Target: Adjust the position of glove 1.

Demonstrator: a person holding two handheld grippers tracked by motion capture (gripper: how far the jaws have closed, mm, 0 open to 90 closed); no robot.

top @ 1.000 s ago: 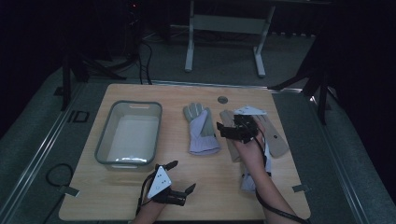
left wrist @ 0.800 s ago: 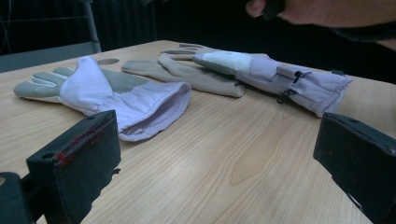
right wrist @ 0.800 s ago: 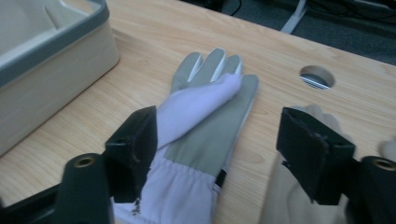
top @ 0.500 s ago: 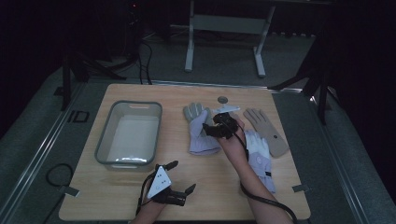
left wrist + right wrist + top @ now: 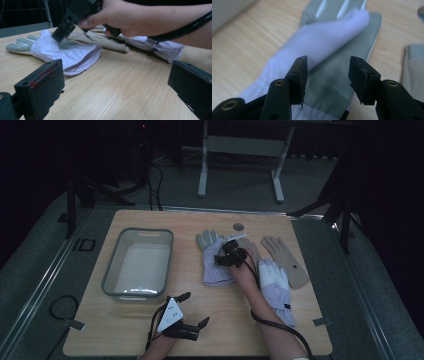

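A white and grey glove [image 5: 212, 262] lies flat on the wooden table [image 5: 200, 335], just right of the bin. My right gripper [image 5: 223, 256] points down over its middle. In the right gripper view the right gripper [image 5: 328, 75] has its jaws about half apart and they have just been closing. The glove [image 5: 329, 42] lies below and between them, and the pads are not pressing on it. My left gripper [image 5: 187, 317] rests near the front edge, wide open with nothing in it. Seen from the left gripper [image 5: 116, 87], the same glove [image 5: 70, 52] lies under the person's right hand [image 5: 120, 17].
A clear plastic bin [image 5: 116, 265] stands at the left of the table. A tan glove [image 5: 285, 260] lies at the right, and a second white glove [image 5: 275, 287] lies beside the right forearm. A small dark disc [image 5: 239, 226] sits near the far edge.
My right gripper has moved left and down, from above the tan glove to the white and grey glove, and its jaws have narrowed. The left gripper has stayed in place.
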